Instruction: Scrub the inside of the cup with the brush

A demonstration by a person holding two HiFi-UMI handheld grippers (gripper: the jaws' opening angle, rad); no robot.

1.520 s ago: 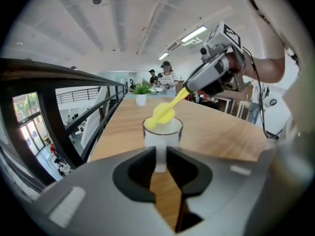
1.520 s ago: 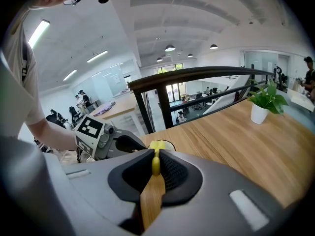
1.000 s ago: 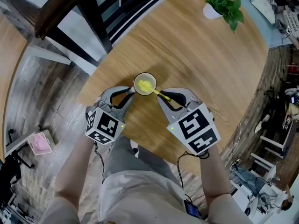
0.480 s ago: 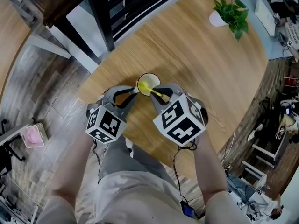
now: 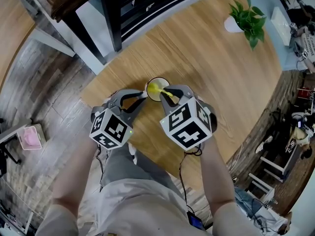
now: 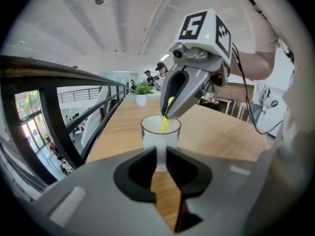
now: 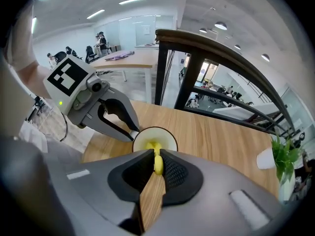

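Head view: cup stands near the edge of the wooden surface; marker cubes cover both hands; plant well apart.
Left gripper view: left claw has just closed further, pinching the cup's side; cup base hidden; dark railing on the left.
Right gripper view: right claw clamped on the yellow brush; head down inside the cup, bristles unclear.
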